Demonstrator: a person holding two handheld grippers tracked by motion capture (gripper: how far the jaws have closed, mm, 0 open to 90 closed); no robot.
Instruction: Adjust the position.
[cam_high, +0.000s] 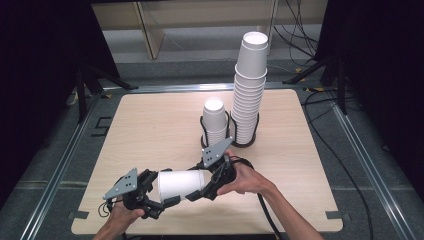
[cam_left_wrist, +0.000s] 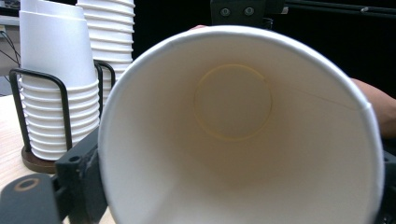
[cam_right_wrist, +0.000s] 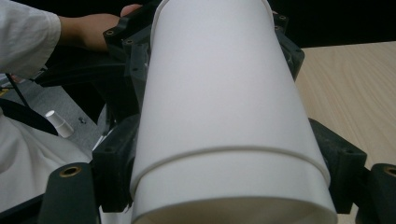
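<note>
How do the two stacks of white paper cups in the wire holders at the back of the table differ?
The tall stack of white paper cups rises far above its black wire holder; the short stack of white paper cups stands barely clear of its own holder. The tall stack leans slightly; the short one stands straight. The tall stack stands to the right of the short one. Both hold upside-down cups, side by side.

cups (cam_high: 181, 184) between claws, table (cam_high: 150, 130) front | stacks (cam_high: 248, 95) behind, in holders

Pale wooden table (cam_high: 150, 130); grey floor (cam_high: 380, 165) — black curtains (cam_high: 45, 60); light shelving (cam_high: 150, 30) behind.
</note>
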